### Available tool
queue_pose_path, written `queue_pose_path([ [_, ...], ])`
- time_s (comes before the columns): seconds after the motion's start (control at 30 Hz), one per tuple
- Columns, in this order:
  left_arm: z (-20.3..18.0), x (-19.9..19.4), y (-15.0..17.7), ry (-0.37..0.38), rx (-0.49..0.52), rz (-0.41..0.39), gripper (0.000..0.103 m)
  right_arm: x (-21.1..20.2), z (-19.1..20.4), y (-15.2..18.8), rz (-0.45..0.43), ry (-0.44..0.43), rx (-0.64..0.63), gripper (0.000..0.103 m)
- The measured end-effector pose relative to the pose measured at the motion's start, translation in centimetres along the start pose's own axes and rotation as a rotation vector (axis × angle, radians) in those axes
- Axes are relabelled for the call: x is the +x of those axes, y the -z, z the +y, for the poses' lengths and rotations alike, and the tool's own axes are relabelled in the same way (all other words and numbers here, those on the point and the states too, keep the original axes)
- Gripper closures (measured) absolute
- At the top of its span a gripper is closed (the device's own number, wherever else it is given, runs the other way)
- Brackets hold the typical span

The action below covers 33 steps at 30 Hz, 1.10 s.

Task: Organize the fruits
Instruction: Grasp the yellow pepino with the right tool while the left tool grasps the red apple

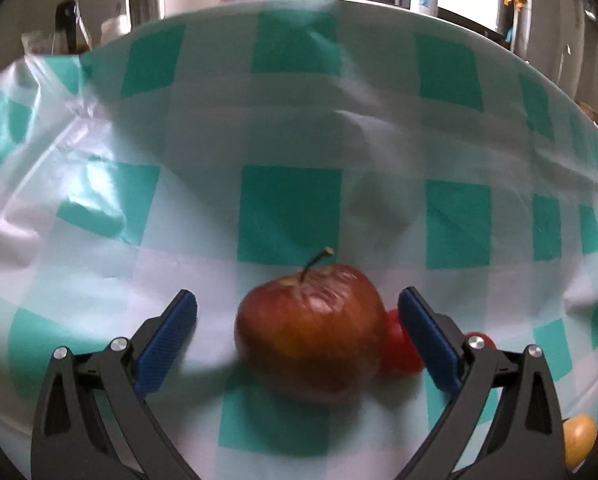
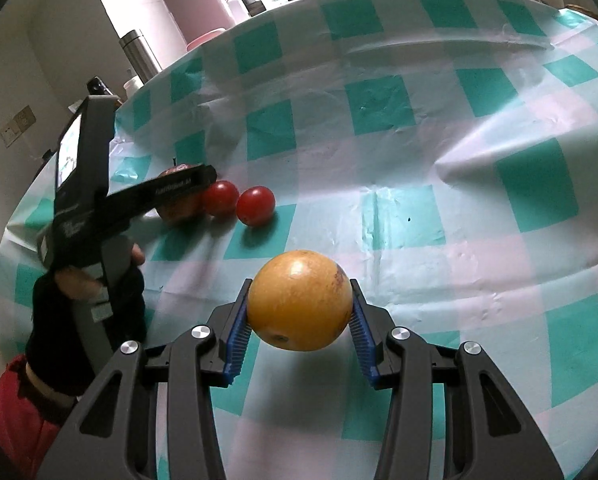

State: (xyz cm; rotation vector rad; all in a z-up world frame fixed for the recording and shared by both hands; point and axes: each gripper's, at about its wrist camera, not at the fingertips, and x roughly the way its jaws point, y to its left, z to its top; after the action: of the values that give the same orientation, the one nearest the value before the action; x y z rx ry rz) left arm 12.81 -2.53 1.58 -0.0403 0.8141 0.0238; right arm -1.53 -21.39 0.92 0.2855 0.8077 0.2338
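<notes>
Right gripper (image 2: 300, 322): blue pads pressed on both sides of the orange (image 2: 299, 300), held above the checked cloth (image 2: 419, 140)
Left gripper (image 1: 298, 334): jaws wide apart, holding nothing; apple (image 1: 311, 330) on the cloth between them, untouched
Tomatoes (image 2: 237, 203): two, in a row just right of the apple
Advice: set the orange down gently at the right end of the row; centre the left pads before closing
Unclear: apple blurred; nearer tomato half hidden behind it; no bowl or basket in view
</notes>
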Motion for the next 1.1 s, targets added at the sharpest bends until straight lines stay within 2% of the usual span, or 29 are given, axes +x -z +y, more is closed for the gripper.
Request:
queue_pose_path([
  [0.1, 0.5, 0.0, 0.3, 0.02, -0.005, 0.016, 0.002, 0.1, -0.1, 0.0, 0.004, 0.0, 0.002, 0.058],
  [0.13, 0.7, -0.1, 0.3, 0.032, -0.008, 0.022, 0.005, 0.2, -0.1, 0.0, 0.005, 0.0, 0.003, 0.058],
  [0.17, 1.0, -0.2, 0.5, 0.049, -0.018, 0.026, 0.015, 0.2, -0.2, 0.0, 0.005, 0.0, 0.005, 0.058],
  [0.2, 1.2, -0.2, 0.5, 0.094, -0.023, 0.036, 0.036, 0.1, -0.2, 0.0, 0.005, 0.0, 0.006, 0.058],
  [0.23, 1.5, -0.4, 0.8, 0.121, -0.039, 0.042, 0.036, 0.1, -0.2, 0.0, 0.005, -0.001, 0.009, 0.058],
  [0.37, 1.9, -1.6, 2.0, 0.123, -0.024, 0.009, 0.036, 0.2, -0.4, 0.1, 0.006, -0.004, 0.016, 0.058],
  [0.5, 2.3, -3.6, 3.1, 0.156, -0.047, -0.003, 0.036, 0.1, -0.5, 0.2, 0.001, -0.011, 0.02, 0.058],
  [0.73, 2.0, -9.6, 6.0, 0.182, -0.035, -0.094, 0.036, -0.5, -0.6, 0.9, -0.012, -0.019, 0.02, 0.058],
  [0.97, 2.2, -15.3, 10.3, 0.203, -0.039, -0.188, 0.036, -4.5, 0.2, 4.5, -0.054, -0.058, 0.022, 0.058],
  [1.1, 1.3, -18.5, 12.7, 0.175, 0.015, -0.259, 0.036, -7.9, 0.6, 7.1, -0.071, -0.046, -0.016, 0.058],
])
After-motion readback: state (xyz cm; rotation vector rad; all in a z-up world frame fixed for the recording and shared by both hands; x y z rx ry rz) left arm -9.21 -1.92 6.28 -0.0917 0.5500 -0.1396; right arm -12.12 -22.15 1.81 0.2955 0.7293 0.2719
